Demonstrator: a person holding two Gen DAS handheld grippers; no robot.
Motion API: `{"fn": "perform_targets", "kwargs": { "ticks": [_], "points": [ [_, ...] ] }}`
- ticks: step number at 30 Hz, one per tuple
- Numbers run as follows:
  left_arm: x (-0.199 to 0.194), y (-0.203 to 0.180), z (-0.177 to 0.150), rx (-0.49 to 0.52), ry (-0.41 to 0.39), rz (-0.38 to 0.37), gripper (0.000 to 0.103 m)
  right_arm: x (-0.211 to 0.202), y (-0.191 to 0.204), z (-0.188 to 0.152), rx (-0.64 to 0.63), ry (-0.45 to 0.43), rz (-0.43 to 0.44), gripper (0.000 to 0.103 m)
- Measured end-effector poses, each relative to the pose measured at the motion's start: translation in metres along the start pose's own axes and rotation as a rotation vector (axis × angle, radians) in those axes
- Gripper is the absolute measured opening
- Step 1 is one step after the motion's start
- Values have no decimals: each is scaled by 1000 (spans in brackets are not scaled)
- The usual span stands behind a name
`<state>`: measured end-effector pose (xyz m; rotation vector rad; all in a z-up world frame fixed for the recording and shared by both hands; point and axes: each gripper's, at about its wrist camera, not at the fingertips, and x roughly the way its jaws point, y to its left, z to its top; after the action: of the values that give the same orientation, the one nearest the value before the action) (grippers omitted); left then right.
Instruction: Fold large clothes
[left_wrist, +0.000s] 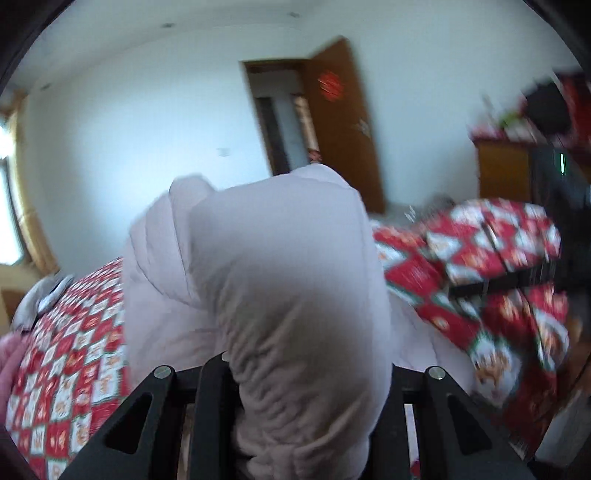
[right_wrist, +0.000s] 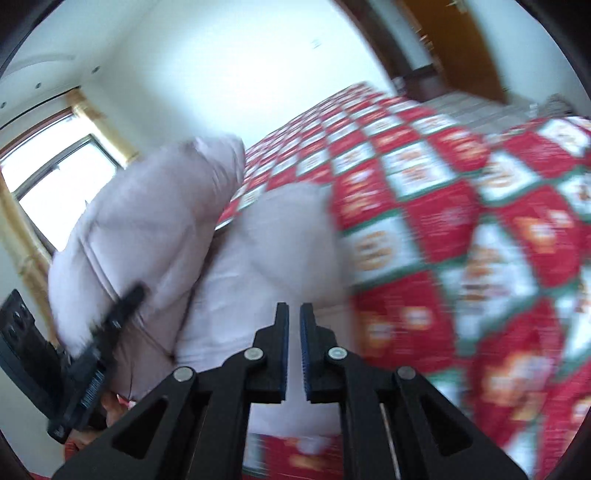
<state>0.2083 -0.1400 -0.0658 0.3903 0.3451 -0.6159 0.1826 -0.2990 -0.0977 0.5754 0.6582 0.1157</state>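
A pale pink puffy jacket (left_wrist: 258, 266) lies on a bed with a red, white and green patterned cover (left_wrist: 74, 350). My left gripper (left_wrist: 303, 373) is shut on a fold of the jacket and lifts it; the cloth hides its fingertips. In the right wrist view the left gripper (right_wrist: 110, 317) shows at the left, clamped on the raised jacket (right_wrist: 155, 229). My right gripper (right_wrist: 294, 314) is over the lower part of the jacket with its jaws nearly together and nothing between them.
A bunched quilt (left_wrist: 495, 258) in the same pattern lies at the right of the bed. An open brown door (left_wrist: 340, 122) and a wooden cabinet (left_wrist: 502, 170) stand behind. A window (right_wrist: 55, 184) is at the left.
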Motion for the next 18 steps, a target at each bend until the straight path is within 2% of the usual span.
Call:
{"fn": "perform_targets", "kwargs": {
  "ticks": [3,6,7,8,9,10,11,13,15,16,17,18],
  "points": [
    [17,-37,-15,86,25,-16,30,-11,-25,8,44,-20,-26,12],
    [24,-61,-26,154,30,-33,32,-11,-27,6,64,-15,-2,17],
    [28,-65,-29,173,31,-36,32,-9,-21,9,62,-7,23,25],
    [31,-68,-32,192,33,-37,33,-7,-16,10,59,-4,46,40],
    [34,-71,-35,207,33,-34,33,-7,-17,11,58,-8,71,51],
    [36,-73,-38,218,33,-31,34,-12,-18,18,61,-28,105,67],
    [37,-74,-40,226,32,-28,35,-16,-18,22,62,-47,131,70],
    [38,-75,-43,228,33,-26,35,-16,-14,31,38,-34,171,70],
    [39,-76,-43,232,35,-26,35,-2,-6,38,3,3,161,68],
    [39,-77,-44,236,36,-27,35,6,-1,39,-22,25,138,60],
    [38,-75,-44,240,38,-30,36,18,3,41,-51,54,130,38],
    [35,-73,-44,247,42,-30,37,27,5,40,-70,80,122,26]
  ]
}}
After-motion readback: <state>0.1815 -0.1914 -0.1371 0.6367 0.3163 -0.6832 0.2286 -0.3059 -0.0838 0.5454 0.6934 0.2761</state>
